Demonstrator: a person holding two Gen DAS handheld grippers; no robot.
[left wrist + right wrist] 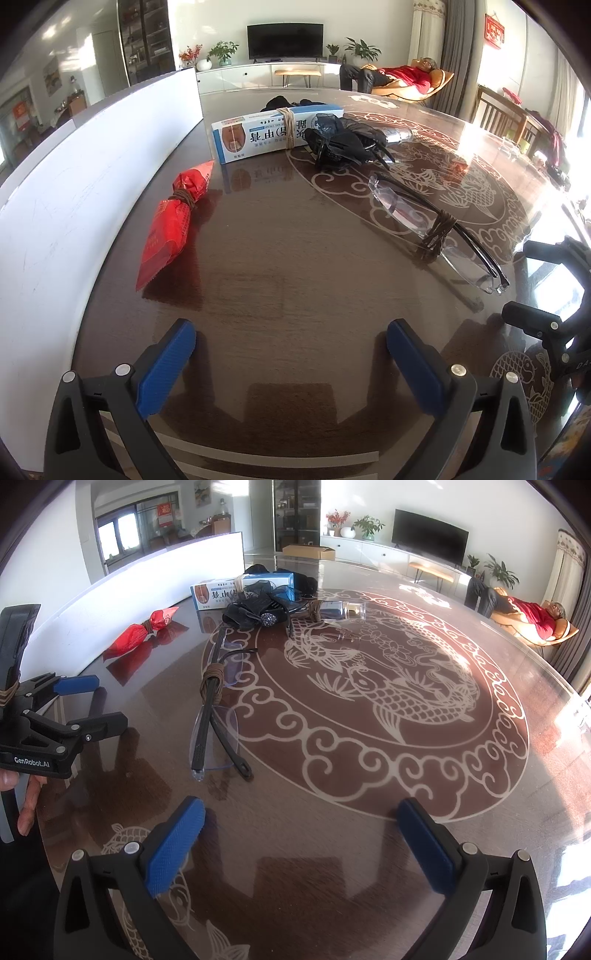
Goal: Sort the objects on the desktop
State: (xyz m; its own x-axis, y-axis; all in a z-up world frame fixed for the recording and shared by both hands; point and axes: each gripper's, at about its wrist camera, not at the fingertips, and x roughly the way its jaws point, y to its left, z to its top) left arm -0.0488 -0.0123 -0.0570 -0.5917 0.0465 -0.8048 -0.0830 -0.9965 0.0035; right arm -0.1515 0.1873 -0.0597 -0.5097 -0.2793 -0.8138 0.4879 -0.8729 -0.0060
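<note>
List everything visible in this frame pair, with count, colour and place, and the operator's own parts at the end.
red packet: 1, red, cord-tied, beside the white board
white board: 1, white, along the table's left edge
box: 1, white and blue, cord-tied, far side
hair bow: 1, black, in front of the box
bottle: 1, clear, lying right of the bow
glasses: 1, clear lenses, black arms, cord-tied, centre
table: 1, brown, fish pattern
left gripper: 1, blue pads, open
right gripper: 1, blue pads, open
</note>
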